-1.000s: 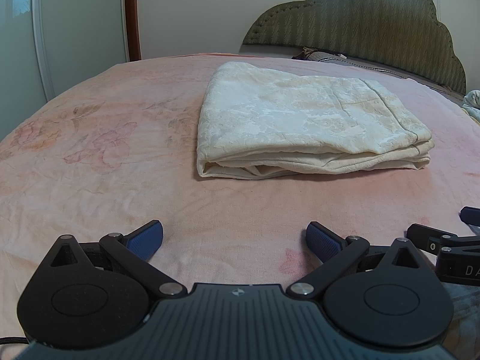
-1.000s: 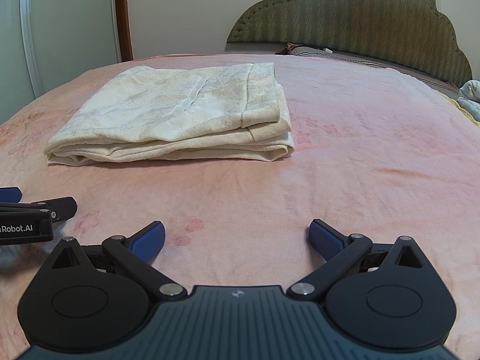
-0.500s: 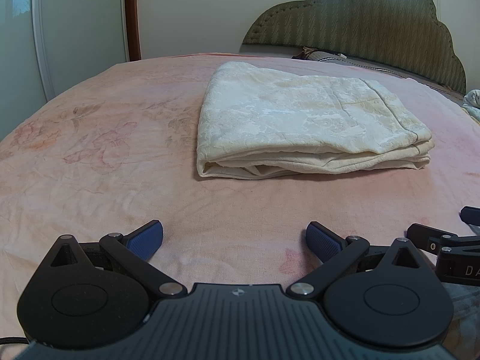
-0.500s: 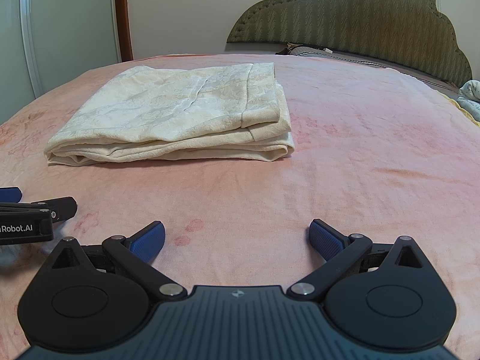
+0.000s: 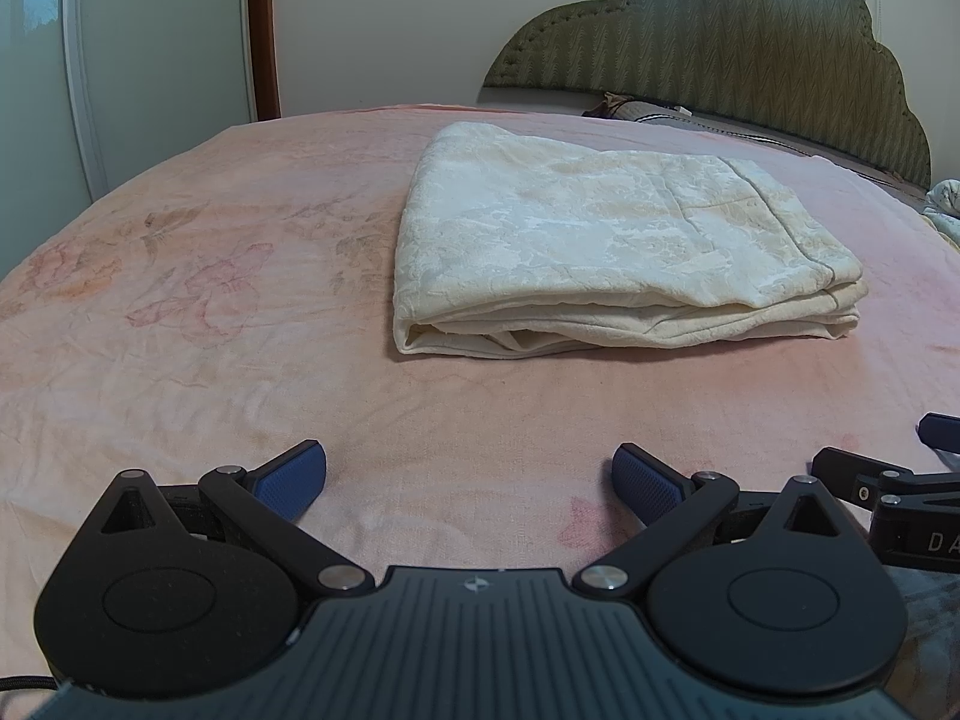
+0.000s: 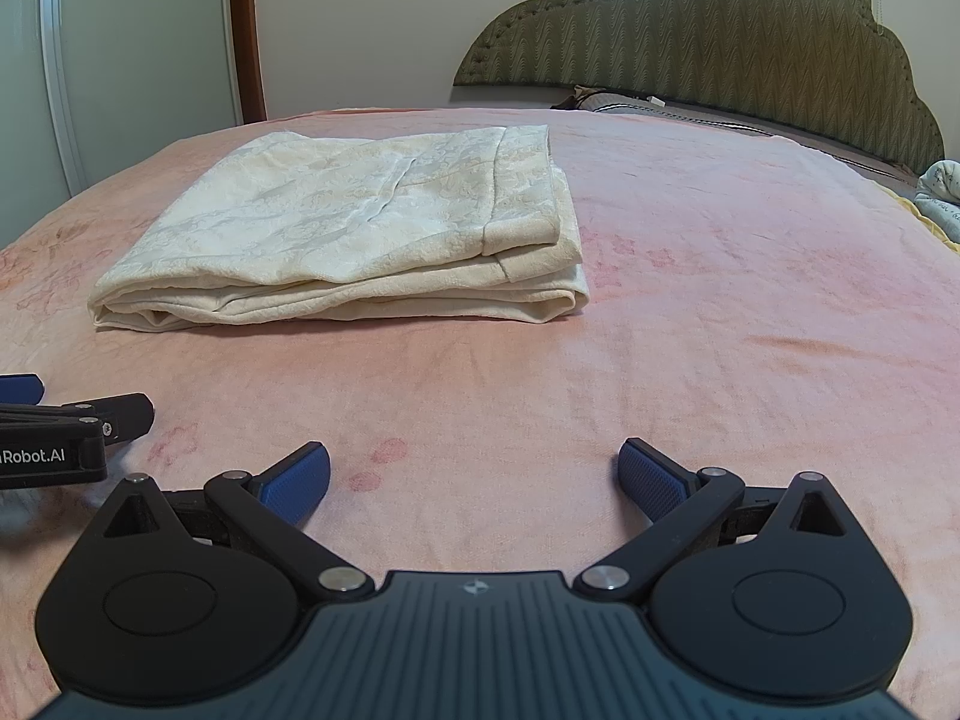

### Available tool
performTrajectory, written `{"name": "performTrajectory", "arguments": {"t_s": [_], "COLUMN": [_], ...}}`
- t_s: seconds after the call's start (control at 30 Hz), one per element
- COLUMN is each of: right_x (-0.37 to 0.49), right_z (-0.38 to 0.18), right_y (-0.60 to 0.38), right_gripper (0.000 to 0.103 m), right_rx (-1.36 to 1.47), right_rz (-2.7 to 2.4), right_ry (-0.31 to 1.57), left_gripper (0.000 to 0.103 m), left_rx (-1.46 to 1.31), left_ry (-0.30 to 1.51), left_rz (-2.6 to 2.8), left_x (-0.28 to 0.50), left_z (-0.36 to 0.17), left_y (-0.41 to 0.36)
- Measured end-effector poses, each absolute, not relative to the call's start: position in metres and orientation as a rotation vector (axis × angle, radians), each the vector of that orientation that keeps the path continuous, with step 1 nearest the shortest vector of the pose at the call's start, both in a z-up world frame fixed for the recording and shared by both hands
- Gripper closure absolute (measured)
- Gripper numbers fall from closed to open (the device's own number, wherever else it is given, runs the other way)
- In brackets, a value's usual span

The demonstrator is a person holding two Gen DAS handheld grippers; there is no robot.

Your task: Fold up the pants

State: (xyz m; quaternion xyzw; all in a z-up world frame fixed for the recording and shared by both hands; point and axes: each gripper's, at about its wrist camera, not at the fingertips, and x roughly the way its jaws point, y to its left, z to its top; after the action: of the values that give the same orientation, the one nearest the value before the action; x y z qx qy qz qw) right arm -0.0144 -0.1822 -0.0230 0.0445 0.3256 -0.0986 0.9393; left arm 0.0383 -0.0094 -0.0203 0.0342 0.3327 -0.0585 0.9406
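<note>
Cream patterned pants [image 5: 606, 246] lie folded into a thick rectangle on the pink bed sheet [image 5: 180, 312]; the right wrist view shows the same pants [image 6: 360, 234] further left. My left gripper [image 5: 469, 477] rests low on the sheet, well short of the pants, open and holding nothing. My right gripper [image 6: 474, 474] sits beside it, also open with nothing between its blue pads. Each gripper shows at the edge of the other's view: the right gripper [image 5: 888, 486] and the left gripper [image 6: 78, 420].
A green padded headboard [image 5: 750, 42] stands behind the bed, with pillows at its base. A white wardrobe [image 5: 120, 60] and a brown door frame are at the left. Light-coloured bedding [image 6: 939, 186] lies at the far right edge.
</note>
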Motion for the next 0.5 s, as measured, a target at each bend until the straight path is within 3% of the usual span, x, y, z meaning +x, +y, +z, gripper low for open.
{"name": "performTrajectory", "arguments": {"t_s": [0.5], "right_x": [-0.0144], "right_z": [-0.0234], "right_y": [-0.1820], "right_gripper": [0.000], "right_rx": [0.089], "right_rz": [-0.202], "right_ry": [0.665], "left_gripper": [0.000], "left_rx": [0.072], "left_ry": [0.694], "left_rz": [-0.140], "left_x": [0.0387], "left_z": [-0.0178], "left_y": [-0.0085]}}
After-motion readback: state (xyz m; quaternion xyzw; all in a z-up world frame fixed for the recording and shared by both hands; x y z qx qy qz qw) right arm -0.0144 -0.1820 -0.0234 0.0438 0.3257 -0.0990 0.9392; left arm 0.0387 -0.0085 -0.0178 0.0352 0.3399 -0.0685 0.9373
